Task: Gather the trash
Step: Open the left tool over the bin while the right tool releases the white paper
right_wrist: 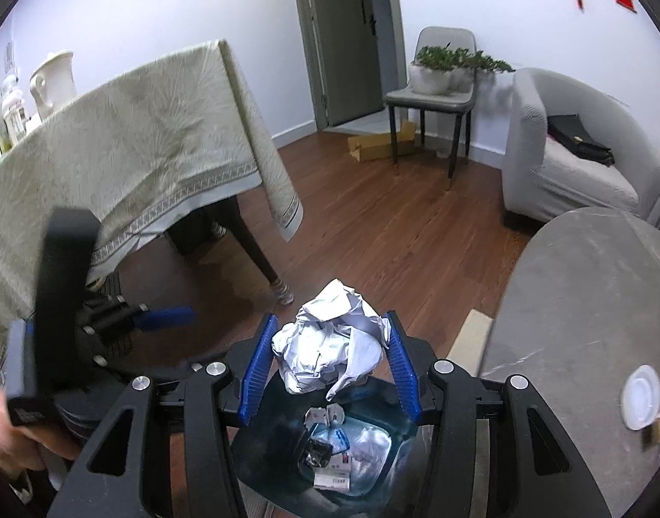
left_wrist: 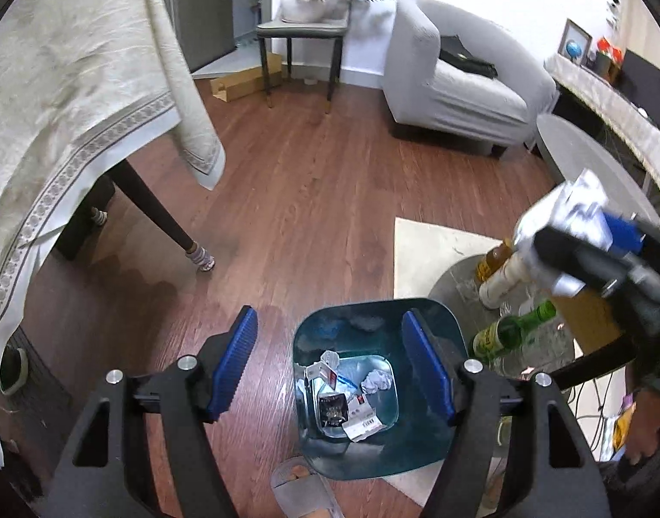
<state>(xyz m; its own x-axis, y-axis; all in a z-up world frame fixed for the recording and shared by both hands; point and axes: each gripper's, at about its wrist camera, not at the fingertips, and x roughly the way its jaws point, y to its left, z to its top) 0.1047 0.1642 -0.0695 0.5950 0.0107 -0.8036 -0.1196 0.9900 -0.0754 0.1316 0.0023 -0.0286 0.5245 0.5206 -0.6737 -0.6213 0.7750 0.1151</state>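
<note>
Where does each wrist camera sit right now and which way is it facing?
Left wrist: on the left gripper, tilted down at the trash bin; its open, empty blue pads frame the view, the right gripper entering beside them.
Right wrist: on the right gripper, angled down over the bin; pads shut on a crumpled paper ball; left gripper and a hand show.
Shared: bin, paper ball, draped table, armchair, chair with plant.
</note>
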